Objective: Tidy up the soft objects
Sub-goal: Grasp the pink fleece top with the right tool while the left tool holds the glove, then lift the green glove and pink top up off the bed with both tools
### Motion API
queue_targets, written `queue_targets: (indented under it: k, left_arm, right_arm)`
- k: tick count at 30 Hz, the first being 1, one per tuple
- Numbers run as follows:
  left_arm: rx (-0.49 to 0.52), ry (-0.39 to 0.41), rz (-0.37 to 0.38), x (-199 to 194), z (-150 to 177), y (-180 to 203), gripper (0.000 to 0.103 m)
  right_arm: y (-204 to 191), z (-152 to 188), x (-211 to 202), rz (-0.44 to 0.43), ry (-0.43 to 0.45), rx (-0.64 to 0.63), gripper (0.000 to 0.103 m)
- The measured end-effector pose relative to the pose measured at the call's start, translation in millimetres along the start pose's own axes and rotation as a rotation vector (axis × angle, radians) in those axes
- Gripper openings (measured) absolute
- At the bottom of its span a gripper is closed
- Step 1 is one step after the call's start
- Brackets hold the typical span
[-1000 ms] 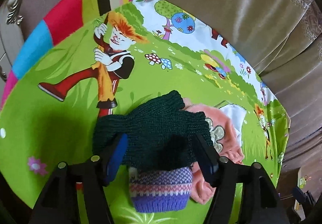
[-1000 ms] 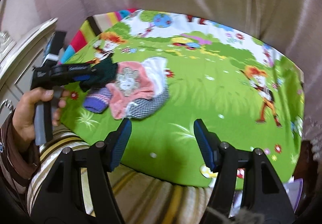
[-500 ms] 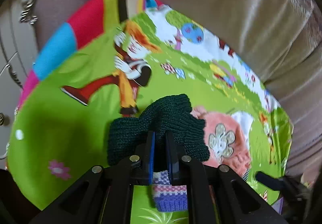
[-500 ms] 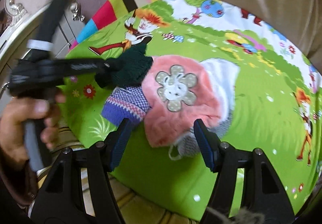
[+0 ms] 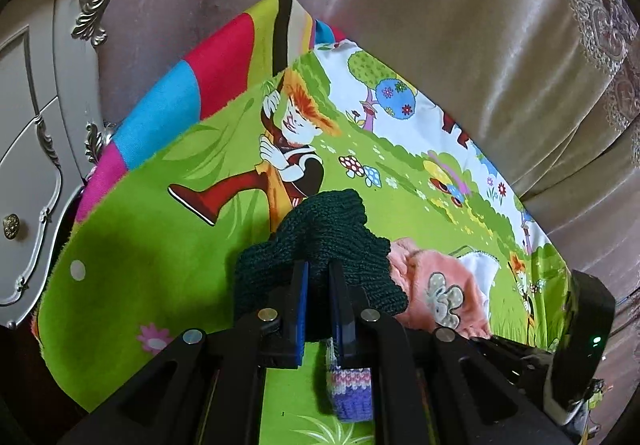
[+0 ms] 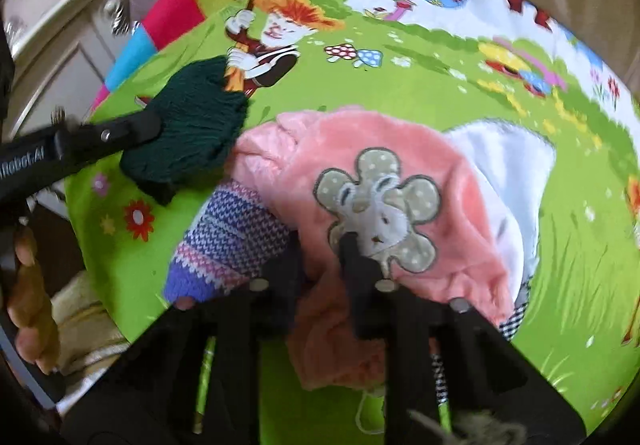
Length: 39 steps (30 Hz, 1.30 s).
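Everything sits on the bright green cartoon blanket (image 6: 400, 85), so take the pink plush hat (image 6: 400, 149) with the grey flower patch as the middle of it all. Far to the hat's left stands a white carved cabinet (image 5: 36, 149), off the blanket's edge. Closer in, a hand (image 6: 28, 285) grips the handle of the left gripper (image 5: 319, 277), whose fingers are pinched tight together on the dark green knit piece (image 6: 192, 125); that piece lies just left of the hat and touches its edge. Below the green knit, also left of the hat and tucked partly under it, lies the purple and pink striped knit (image 6: 228, 241). The right gripper (image 6: 320, 249) comes down on the hat's near edge, its jaws closing with pink plush bunched between them. To the hat's right a white cloth (image 6: 508, 161) peeks out from under it, with a black-and-white checked fabric (image 6: 514, 319) below.
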<state>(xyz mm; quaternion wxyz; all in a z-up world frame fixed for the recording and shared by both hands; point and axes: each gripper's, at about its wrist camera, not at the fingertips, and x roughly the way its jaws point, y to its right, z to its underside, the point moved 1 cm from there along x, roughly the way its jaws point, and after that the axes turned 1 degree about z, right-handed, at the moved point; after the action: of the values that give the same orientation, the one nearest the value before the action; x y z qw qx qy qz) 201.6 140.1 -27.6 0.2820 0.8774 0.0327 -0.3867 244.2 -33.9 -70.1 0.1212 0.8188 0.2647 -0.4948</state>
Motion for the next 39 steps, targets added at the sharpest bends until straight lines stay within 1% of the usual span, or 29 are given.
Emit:
queue_targets:
  k: [1,4,8,10,16,18,20,22,24,25,26,27,28,31,33,34,35,37,39]
  left_arm:
    - [-0.005,0.006,0.000,-2,0,-1,0.010]
    - [-0.012,0.014,0.007,-5,0,-3,0.010]
    - [-0.014,0.027,0.011,-8,0,-2,0.010]
    - [-0.019,0.040,0.011,-11,-1,-3,0.010]
    - [-0.018,0.050,0.018,-15,-1,0,0.010]
    - [-0.016,0.053,0.020,-16,-1,0,0.010]
    - [-0.018,0.054,0.020,-17,-1,0,0.010]
    - [-0.018,0.055,0.022,-16,-1,0,0.010]
    - [-0.015,0.054,0.026,-16,-1,2,0.010]
    - [-0.012,0.053,0.028,-16,0,2,0.010]
    - [-0.010,0.053,0.029,-16,0,2,0.010]
    - [-0.009,0.054,0.028,-16,0,2,0.010]
    - [-0.010,0.054,0.028,-16,0,2,0.010]
    - [-0.009,0.054,0.026,-14,0,2,0.010]
    - [-0.003,0.052,0.026,-12,0,3,0.010]
    - [0.000,0.052,0.024,-12,0,3,0.010]
    - [0.002,0.052,0.023,-12,0,3,0.010]
    - [0.001,0.053,0.019,-11,0,2,0.010]
    - [-0.002,0.058,0.013,-12,0,1,0.010]
  right_arm:
    - [2,1,-6,-0.004,0.014,0.004,0.014]
    - [8,-1,-39,-0.009,0.093,0.020,0.013]
    - [17,-3,-78,-0.002,0.168,0.039,0.012]
    - [25,-3,-99,0.017,0.212,0.064,0.012]
    - [51,-4,-146,0.038,0.299,0.134,0.011]
    - [58,-3,-160,0.048,0.325,0.151,0.010]
    - [60,-2,-166,0.057,0.326,0.156,0.010]
    - [47,1,-162,0.071,0.295,0.080,0.012]
    - [28,6,-144,0.096,0.229,0.001,0.024]
    - [22,8,-136,0.096,0.206,-0.025,0.044]
    - [12,11,-124,0.096,0.176,-0.056,0.069]
    - [1,14,-111,0.103,0.145,-0.090,0.076]
    - [-8,17,-102,0.110,0.130,-0.121,0.078]
    - [-36,19,-69,0.126,0.091,-0.222,0.078]
    - [-45,16,-45,0.135,0.062,-0.235,0.078]
    - [-45,14,-36,0.150,0.048,-0.224,0.074]
    - [-45,13,-28,0.158,0.037,-0.215,0.050]
    - [-38,12,-17,0.146,0.025,-0.186,0.009]
    - [-33,15,-21,0.112,0.047,-0.144,0.009]
